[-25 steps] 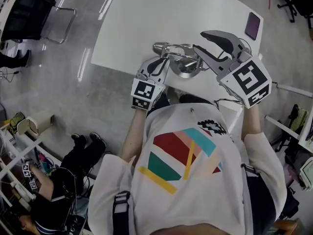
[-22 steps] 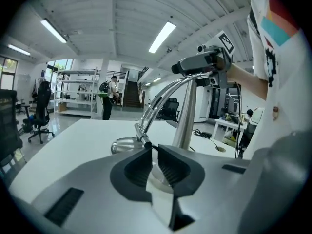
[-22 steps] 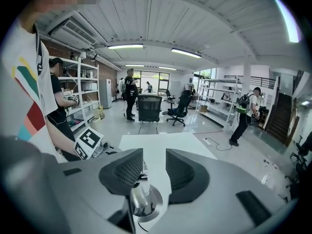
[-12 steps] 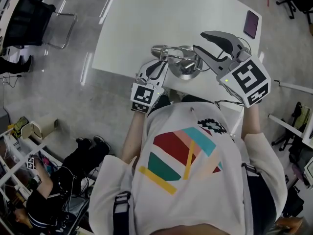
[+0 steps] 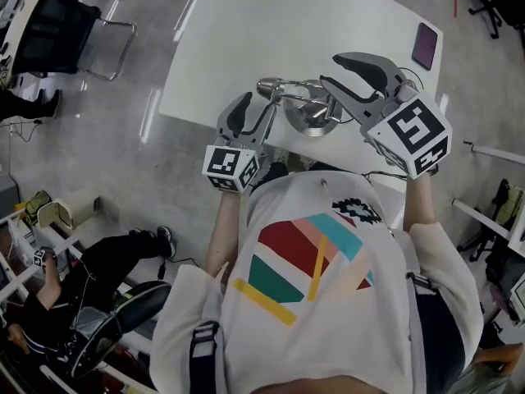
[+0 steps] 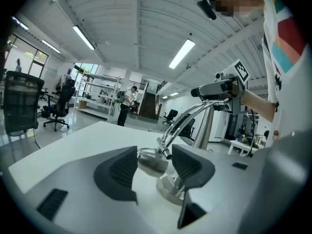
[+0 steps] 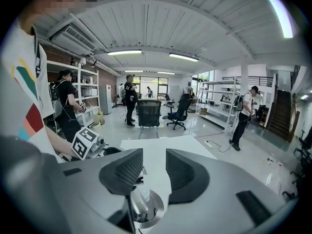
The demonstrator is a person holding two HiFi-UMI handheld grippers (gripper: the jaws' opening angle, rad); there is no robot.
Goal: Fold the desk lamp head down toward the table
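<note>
Head view shows the desk lamp [image 5: 312, 115] at the table's [image 5: 271, 23] near edge, its arm arching left and the lamp head [image 6: 148, 162] low by the tabletop. The left gripper's [image 6: 155, 154] jaws have just been opening and flank the head without pressing. The right gripper [image 7: 154, 156] stands slightly open above the post [image 7: 139, 200].

The head view looks steeply down; both gripper views sit low and close, facing the shared desk lamp [image 5: 308, 113].

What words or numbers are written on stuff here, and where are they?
None can be read in any view.
The left marker cube and the right marker cube show only black-and-white squares, not letters.
The shirt print is blocky shapes, no words.
</note>
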